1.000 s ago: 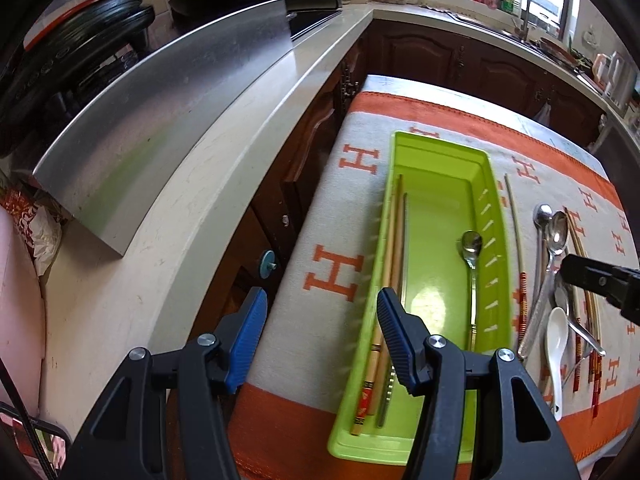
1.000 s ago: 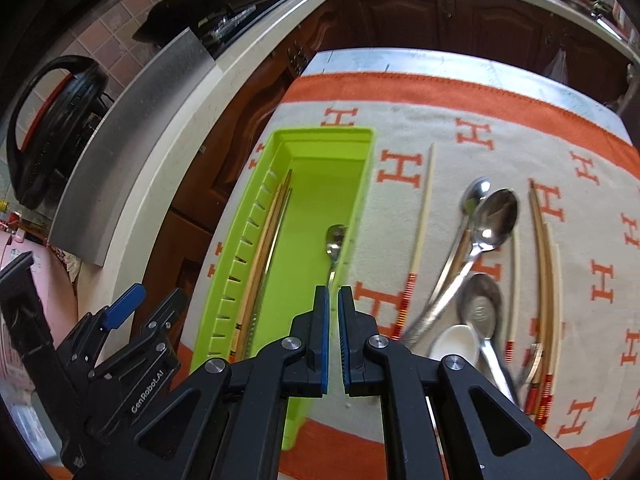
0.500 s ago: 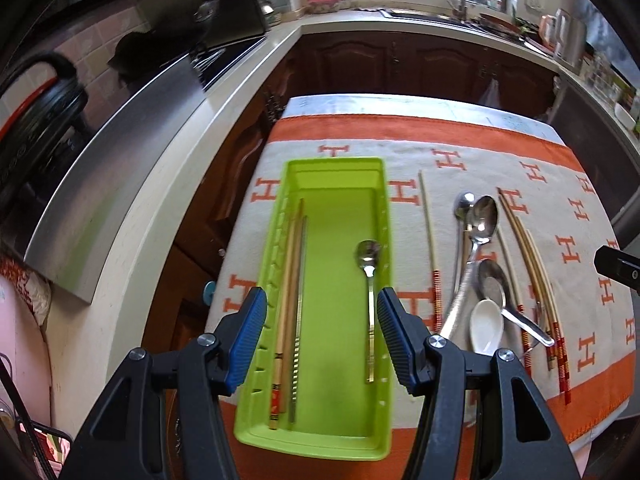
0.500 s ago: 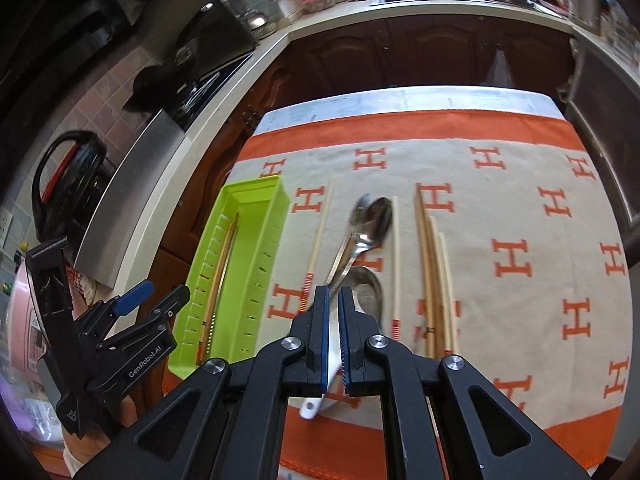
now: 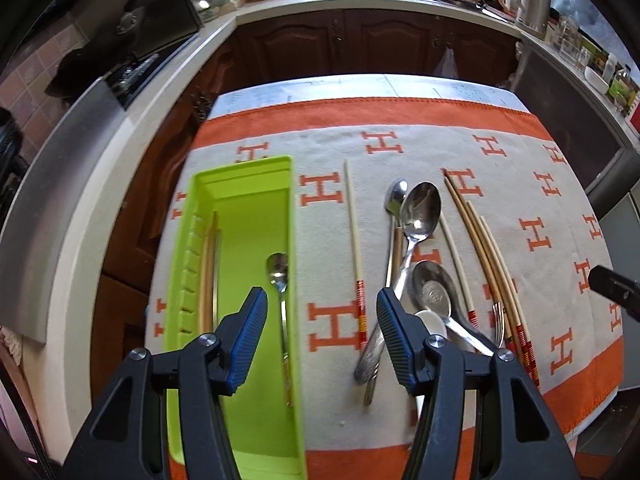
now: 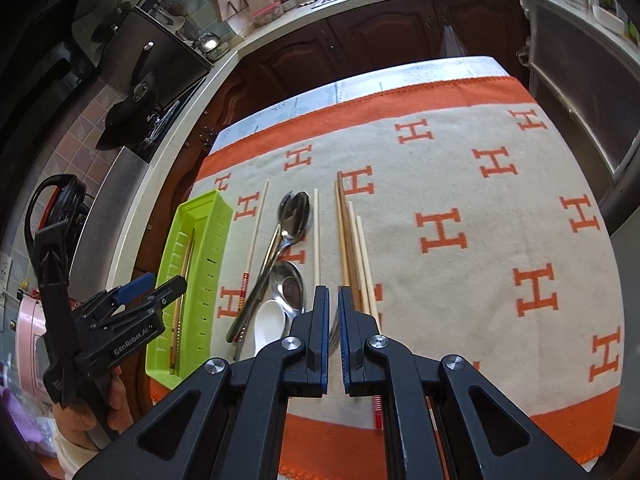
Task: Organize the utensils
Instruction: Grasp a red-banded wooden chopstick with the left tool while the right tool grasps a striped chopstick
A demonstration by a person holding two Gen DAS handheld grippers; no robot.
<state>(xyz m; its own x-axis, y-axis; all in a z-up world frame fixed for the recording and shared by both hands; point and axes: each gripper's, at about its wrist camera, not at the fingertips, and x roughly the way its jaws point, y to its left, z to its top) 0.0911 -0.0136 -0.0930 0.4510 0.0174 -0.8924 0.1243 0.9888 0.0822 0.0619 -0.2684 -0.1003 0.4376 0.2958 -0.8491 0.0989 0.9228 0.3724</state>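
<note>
left gripper (image 5: 320,336) hangs with its blue pads apart and nothing between them; the jaws have just been closing a little. below and ahead of its left finger sits the green tray (image 5: 294,240) on the orange-and-cream cloth (image 5: 520,184), with a small spoon (image 5: 280,280) and a pair of chopsticks (image 5: 208,264) lying inside. ahead of its right finger lie the loose spoons (image 5: 420,212), a white spoon (image 5: 432,322), a fork (image 5: 497,320) and more chopsticks (image 5: 486,248), with 1 single chopstick (image 5: 354,240) between them and the tray. right gripper (image 6: 333,320) has its pads nearly together, holding nothing, poised over the near ends of the loose chopsticks.
</note>
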